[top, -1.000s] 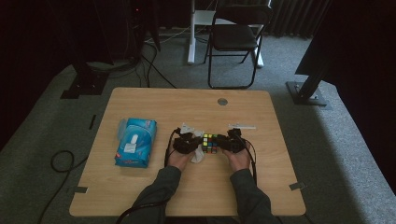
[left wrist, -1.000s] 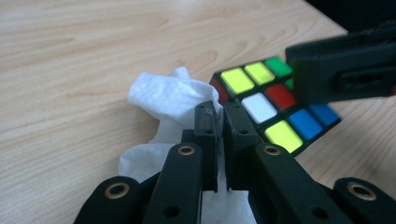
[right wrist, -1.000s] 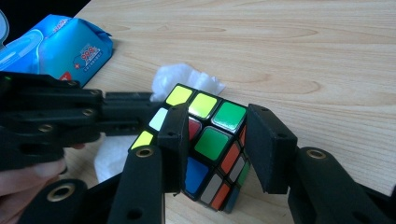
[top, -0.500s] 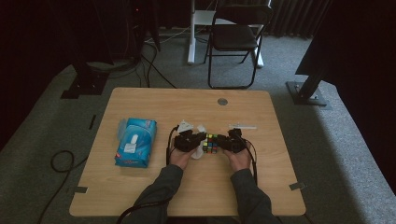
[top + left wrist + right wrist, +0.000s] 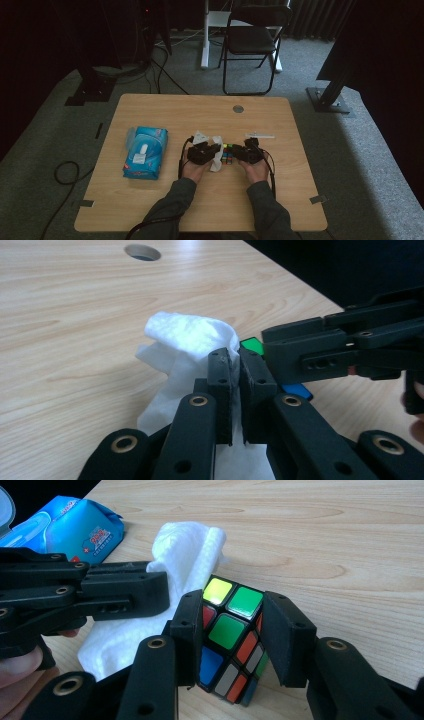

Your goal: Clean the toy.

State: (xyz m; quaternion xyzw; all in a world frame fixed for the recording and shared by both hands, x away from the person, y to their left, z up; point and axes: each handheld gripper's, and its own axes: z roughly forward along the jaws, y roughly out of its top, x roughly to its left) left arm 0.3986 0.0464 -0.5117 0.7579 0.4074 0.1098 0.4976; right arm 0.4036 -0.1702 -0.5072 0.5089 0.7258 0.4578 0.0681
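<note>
The right gripper [image 5: 227, 645] clamps its 2 jaws on opposite sides of a puzzle cube [image 5: 231, 639], holding it tilted, its low corner at or just above the wooden table [image 5: 325, 540]. The left gripper [image 5: 235, 385] has its 2 jaws nearly together, pinching a white wipe [image 5: 185, 340] whose bunched top rises just beside the cube's green tile. In the high view both tools meet near the middle of the table, the left gripper [image 5: 204, 151] and right gripper [image 5: 246, 151] with the cube [image 5: 228, 152] between them. The cube looks rigid and light, with glossy tiles that could slip, so flat pads on 2 opposite faces seem the safest hold. The wipe is soft and limp; it probably needs a firm pinch on a folded bunch, leaving loose cloth free to rub. A blue wipes pack [image 5: 145, 151] lies well apart at the left, and a small white strip [image 5: 260, 135] lies just beyond the right gripper.
</note>
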